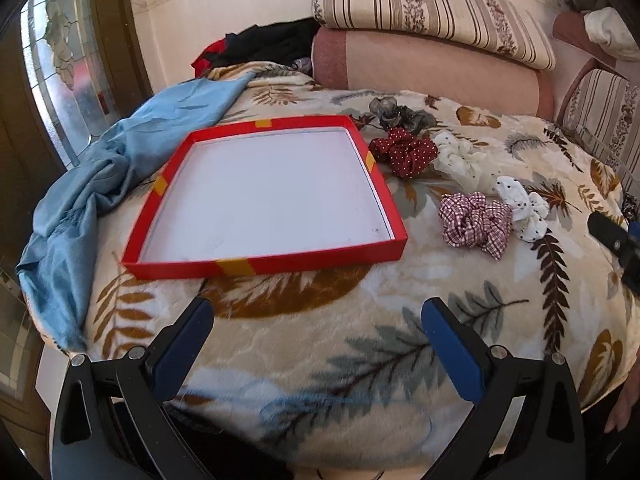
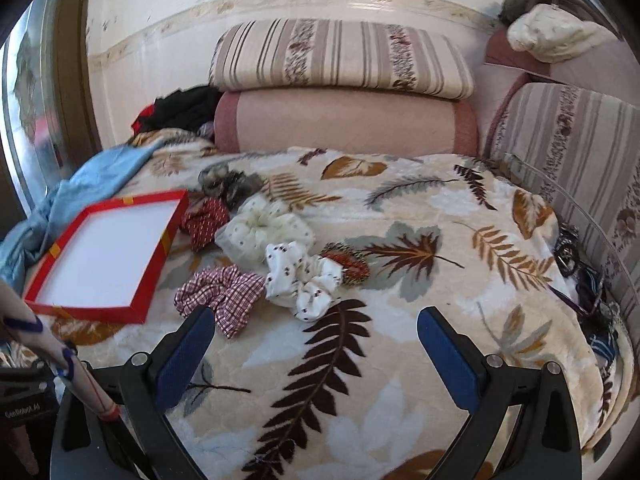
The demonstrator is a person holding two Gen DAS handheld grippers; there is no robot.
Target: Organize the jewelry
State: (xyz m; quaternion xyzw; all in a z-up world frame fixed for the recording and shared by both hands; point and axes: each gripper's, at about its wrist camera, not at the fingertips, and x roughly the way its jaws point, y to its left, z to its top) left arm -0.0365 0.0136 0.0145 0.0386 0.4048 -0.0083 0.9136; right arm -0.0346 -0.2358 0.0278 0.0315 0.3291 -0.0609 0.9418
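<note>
A shallow red box (image 1: 264, 261) (image 2: 154, 276) with a white floor lies empty on the leaf-print blanket. To its right lie several scrunchies: grey (image 1: 400, 114) (image 2: 228, 184), red dotted (image 1: 404, 152) (image 2: 204, 220), cream (image 1: 460, 160) (image 2: 264, 232), red-checked (image 1: 476, 222) (image 2: 220, 294), white dotted (image 1: 524, 208) (image 2: 300, 280) and a red-brown patterned one (image 2: 350, 266). My left gripper (image 1: 318, 316) hovers open just short of the box's near wall. My right gripper (image 2: 316, 326) is open, low over the blanket, its left finger close to the checked scrunchie. Nothing is held.
A crumpled blue cloth (image 1: 100, 176) (image 2: 60, 200) lies left of the box. Striped and pink cushions (image 1: 424, 40) (image 2: 344, 92) stack at the back. Dark clothes (image 1: 272, 44) sit by the wall. More dark items (image 2: 584, 284) lie along the blanket's right edge.
</note>
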